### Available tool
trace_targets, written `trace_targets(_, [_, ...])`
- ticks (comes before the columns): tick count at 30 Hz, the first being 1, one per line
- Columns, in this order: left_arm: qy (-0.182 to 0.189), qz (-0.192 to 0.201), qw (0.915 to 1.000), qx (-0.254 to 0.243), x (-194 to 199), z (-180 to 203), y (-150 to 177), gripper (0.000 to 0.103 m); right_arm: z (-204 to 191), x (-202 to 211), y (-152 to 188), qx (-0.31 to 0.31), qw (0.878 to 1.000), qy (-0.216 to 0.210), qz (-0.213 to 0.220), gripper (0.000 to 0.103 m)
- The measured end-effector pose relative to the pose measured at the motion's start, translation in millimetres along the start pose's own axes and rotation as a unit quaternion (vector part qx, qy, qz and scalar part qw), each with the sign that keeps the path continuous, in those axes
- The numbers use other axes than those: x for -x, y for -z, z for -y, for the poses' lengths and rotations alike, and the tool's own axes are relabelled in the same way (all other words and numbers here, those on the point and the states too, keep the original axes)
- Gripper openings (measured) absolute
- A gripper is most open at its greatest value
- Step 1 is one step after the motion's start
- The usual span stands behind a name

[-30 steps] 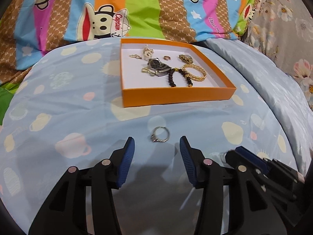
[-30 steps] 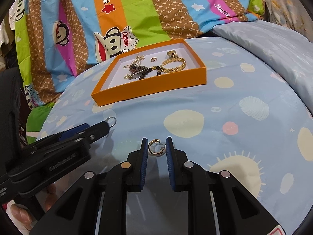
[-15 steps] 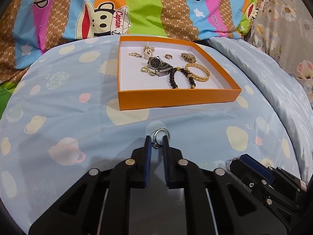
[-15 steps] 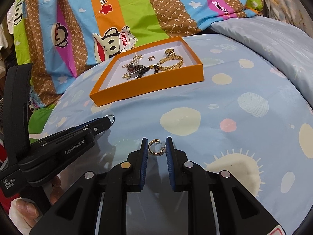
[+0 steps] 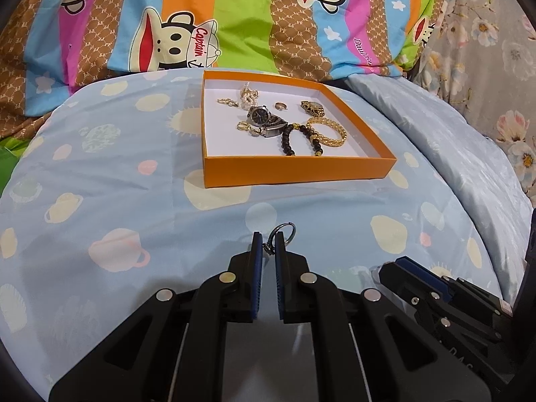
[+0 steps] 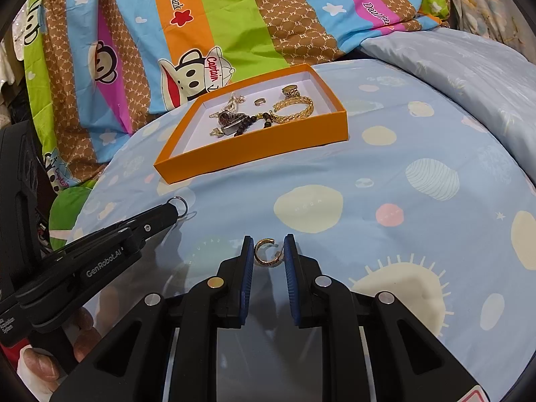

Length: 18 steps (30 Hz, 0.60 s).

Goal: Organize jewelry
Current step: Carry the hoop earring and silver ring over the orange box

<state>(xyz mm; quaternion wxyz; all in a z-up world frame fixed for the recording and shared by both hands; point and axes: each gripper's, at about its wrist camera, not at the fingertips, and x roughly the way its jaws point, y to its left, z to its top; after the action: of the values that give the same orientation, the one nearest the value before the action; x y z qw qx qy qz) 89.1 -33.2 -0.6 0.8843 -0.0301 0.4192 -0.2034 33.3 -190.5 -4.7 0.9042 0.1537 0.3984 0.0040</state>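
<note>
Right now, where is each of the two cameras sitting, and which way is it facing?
Left wrist: on the left gripper, facing down its jaws, shut on a silver ring, toward the orange box; the right gripper shows lower right.
Right wrist: on the right gripper, its jaws closed on a gold ear cuff, box beyond; the left gripper and fingers show at left.
Shared: the box, the blue sheet, each other's gripper.
</note>
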Motion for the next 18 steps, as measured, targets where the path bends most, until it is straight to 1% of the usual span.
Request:
trace_targets(9, [0.013, 0.003, 0.9999, 0.001, 24, 6, 5, 0.006, -5, 10, -3, 0.011, 1.0, -0.002, 0.017, 0.017])
trace_targets(18, [0.011, 0.012, 0.9998, -0.011, 36, 11, -7, 0.006, -12, 31, -25, 0.023, 0.998, -0.011, 0.054, 0.017])
